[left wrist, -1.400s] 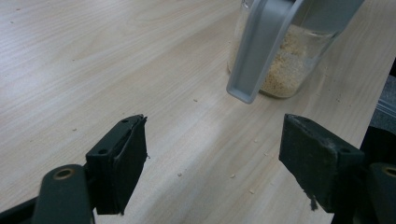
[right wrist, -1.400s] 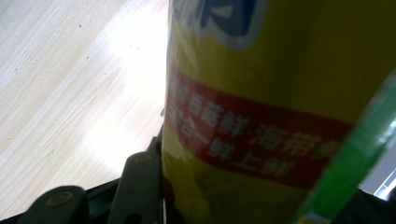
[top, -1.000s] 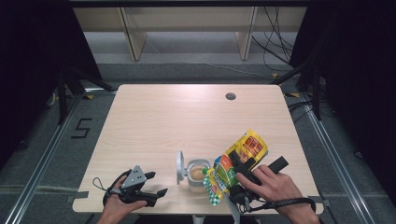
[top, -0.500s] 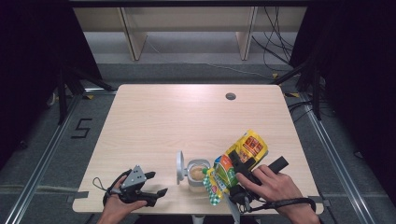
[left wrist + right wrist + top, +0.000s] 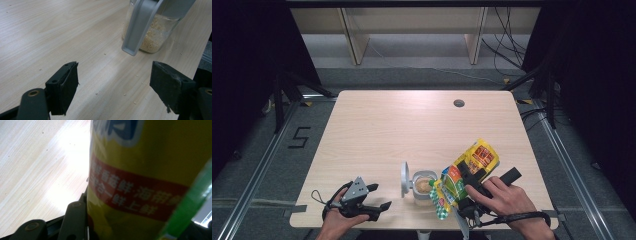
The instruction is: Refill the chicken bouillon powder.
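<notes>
A yellow and green snack bag (image 5: 468,167) is tilted with its lower end over a small glass jar (image 5: 424,186) near the table's front edge. My right gripper (image 5: 472,178) is shut on the bag. In the right gripper view the bag (image 5: 150,170) lies pressed against one black jaw. The jar holds pale crumbs, and its grey lid (image 5: 404,179) stands flipped up on the left side. My left gripper (image 5: 379,196) rests open on the table, left of the jar. In the left gripper view the jar (image 5: 152,37) and lid (image 5: 138,27) lie beyond the gripper (image 5: 115,80), whose jaws stand wide apart.
The light wooden table (image 5: 412,130) has a round cable hole (image 5: 458,103) at its far right. Fine crumbs are scattered on the wood near the jar. Shelf legs and cables stand on the floor behind the table, and a "5" (image 5: 300,137) is marked on the floor at the left.
</notes>
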